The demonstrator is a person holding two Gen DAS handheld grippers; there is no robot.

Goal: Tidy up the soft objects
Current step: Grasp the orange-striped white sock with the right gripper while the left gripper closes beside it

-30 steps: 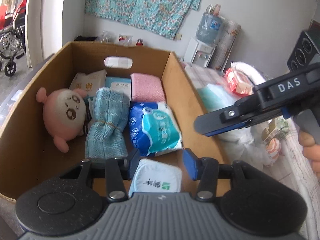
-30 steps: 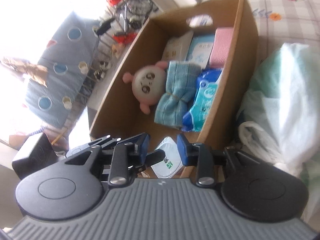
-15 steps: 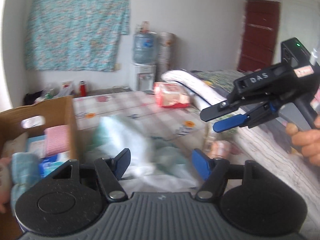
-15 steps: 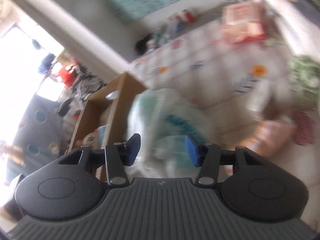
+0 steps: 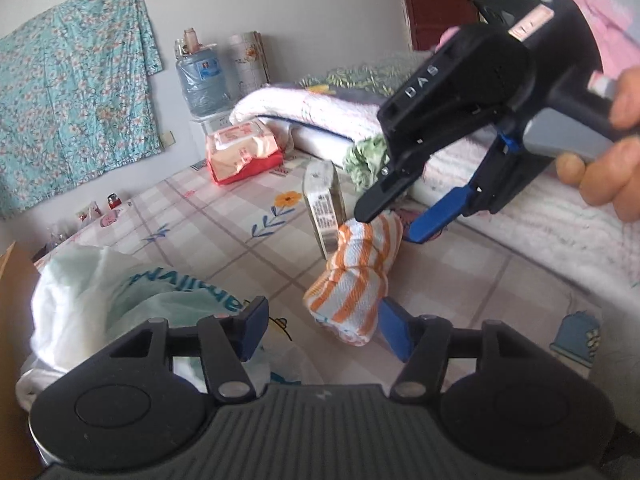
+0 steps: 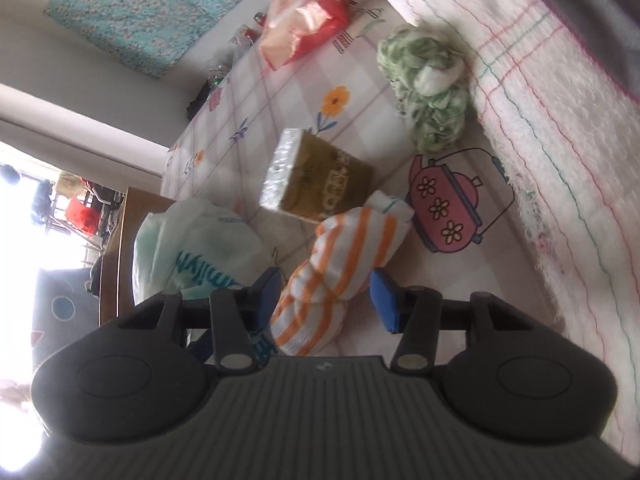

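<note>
Checked bedding printed with flowers and a teapot (image 6: 452,200) covers the bed (image 5: 208,216) under both tongs. Behind it a floral cloth (image 5: 72,92) hangs on the wall, with a water bottle (image 5: 200,80) standing by it.

An orange-striped towel (image 5: 356,276), rolled and tied at its middle, lies on the bedding. The left gripper (image 5: 320,330) hangs over the towel's near end. Its jaws are closing but stand apart; the towel end lies between them, next to the right-hand pad, and I cannot tell whether that pad touches it. The left-hand pad is clear of the towel and sits over a white plastic bag (image 5: 120,300).

The right gripper (image 6: 324,300) comes at the same towel (image 6: 340,272) from the other side. Its jaws are parted with the towel's tied middle between them; the left-hand pad sits right against the cloth, the right-hand pad a little off it. In the left view that gripper (image 5: 396,220) has one finger resting at the towel's far end, and a hand (image 5: 608,152) grips its handle.

Just beyond the towel stands a gold box (image 6: 320,184), tilted. Farther off lie a green bundle (image 6: 428,88) against a folded white blanket (image 6: 540,100), and a red-and-pink pack (image 6: 304,12). A cardboard box (image 6: 116,248) edge shows past the bag.
</note>
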